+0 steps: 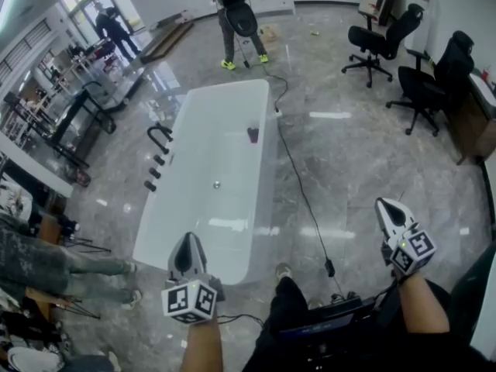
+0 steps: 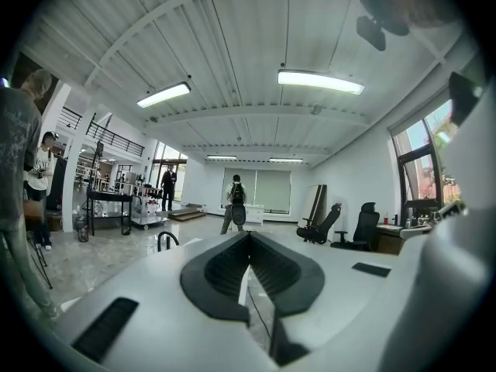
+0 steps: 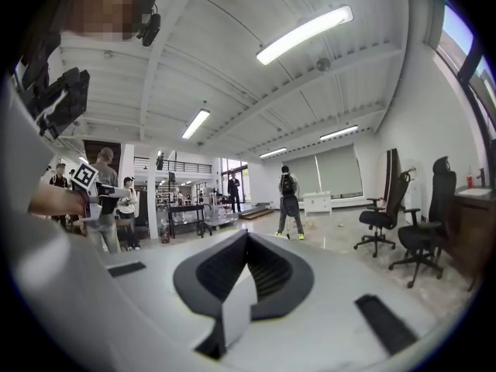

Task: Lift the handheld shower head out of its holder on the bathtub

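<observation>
A white bathtub [image 1: 225, 146] stands lengthwise in the middle of the head view. On its left rim are a black arched spout [image 1: 159, 136] and a row of small black fittings [image 1: 154, 173]. Which of them is the handheld shower head is too small to tell. My left gripper [image 1: 188, 242] hovers at the tub's near end, shut and empty, well short of the fittings. In the left gripper view its jaws [image 2: 249, 235] meet at the tips, with the spout [image 2: 167, 240] ahead to the left. My right gripper [image 1: 390, 208] hangs over the floor to the tub's right, shut [image 3: 246, 233] on nothing.
A black cable [image 1: 298, 184] runs across the marble floor beside the tub's right side. Office chairs [image 1: 380, 41] stand at the far right. One person [image 1: 232, 22] stands beyond the tub's far end and others [image 1: 70, 273] stand at the left. A small dark object [image 1: 253, 134] lies inside the tub.
</observation>
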The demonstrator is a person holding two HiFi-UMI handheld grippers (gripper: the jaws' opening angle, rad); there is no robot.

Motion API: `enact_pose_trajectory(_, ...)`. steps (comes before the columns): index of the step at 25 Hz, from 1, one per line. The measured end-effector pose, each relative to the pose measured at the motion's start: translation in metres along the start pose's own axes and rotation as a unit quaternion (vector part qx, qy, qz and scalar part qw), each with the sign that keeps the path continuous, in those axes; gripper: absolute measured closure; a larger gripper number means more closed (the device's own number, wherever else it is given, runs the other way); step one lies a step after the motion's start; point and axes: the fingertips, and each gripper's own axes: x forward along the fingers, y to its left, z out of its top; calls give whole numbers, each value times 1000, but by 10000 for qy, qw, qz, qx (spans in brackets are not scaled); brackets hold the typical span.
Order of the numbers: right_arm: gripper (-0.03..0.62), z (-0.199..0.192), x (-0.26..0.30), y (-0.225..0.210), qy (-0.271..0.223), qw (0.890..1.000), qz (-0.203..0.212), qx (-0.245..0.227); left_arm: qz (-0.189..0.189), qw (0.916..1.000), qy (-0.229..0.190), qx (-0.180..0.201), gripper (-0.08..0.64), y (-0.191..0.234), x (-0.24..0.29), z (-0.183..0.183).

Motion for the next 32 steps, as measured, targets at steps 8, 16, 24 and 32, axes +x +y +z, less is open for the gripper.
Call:
enact_pose_trajectory(8, 589, 10, 64, -18, -101, 9997, -235, 7, 21, 9999, 129, 78, 551, 32, 59, 4)
enact_pose_trajectory(16, 589, 24, 123, -29, -148, 9993, -344, -10, -244, 9995, 150, 111, 551, 47, 134, 14)
enact_pose_trajectory(24, 589, 30, 167, -27, -69, 9986, -520, -50, -507, 9986, 116, 68, 551, 69, 193, 25)
enact_pose_trajectory(32, 589, 37, 203, -25, -35, 9975, -709, -66, -727, 9972, 180, -24, 551, 86, 242, 24)
